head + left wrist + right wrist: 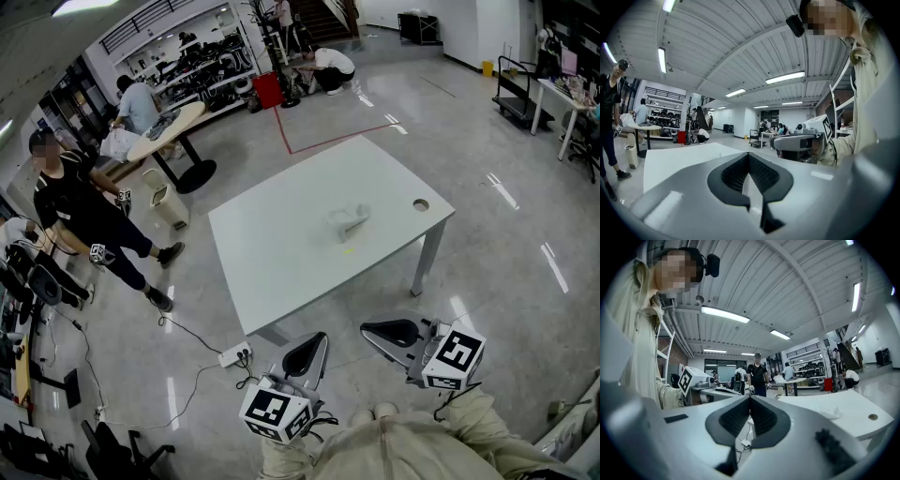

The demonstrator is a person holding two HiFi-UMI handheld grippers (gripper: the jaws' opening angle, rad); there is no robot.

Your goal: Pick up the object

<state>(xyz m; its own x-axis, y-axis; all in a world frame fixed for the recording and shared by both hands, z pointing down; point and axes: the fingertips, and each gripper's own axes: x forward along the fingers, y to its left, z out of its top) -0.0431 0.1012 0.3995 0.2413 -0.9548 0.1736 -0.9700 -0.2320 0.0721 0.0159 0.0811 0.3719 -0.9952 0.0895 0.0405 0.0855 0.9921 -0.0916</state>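
A small pale crumpled object [349, 223] lies near the middle of the white table [281, 253]. Beside it is a little yellow mark. Both grippers hang off the table's near edge, close to my body, well short of the object. My left gripper [322, 336] points toward the table with its jaws shut and nothing between them. Just to its right, my right gripper [366, 328] is also shut and empty. In the right gripper view the object [830, 414] shows far off on the tabletop beyond the closed gripper [750, 399]. In the left gripper view the gripper [749, 157] is closed before the table [670, 159].
A round cable hole [421, 204] sits at the table's right corner. A power strip [234, 355] and its cable lie on the floor by the near edge. A person in black [75, 216] stands to the left, near a bin [169, 202] and a round table [169, 131].
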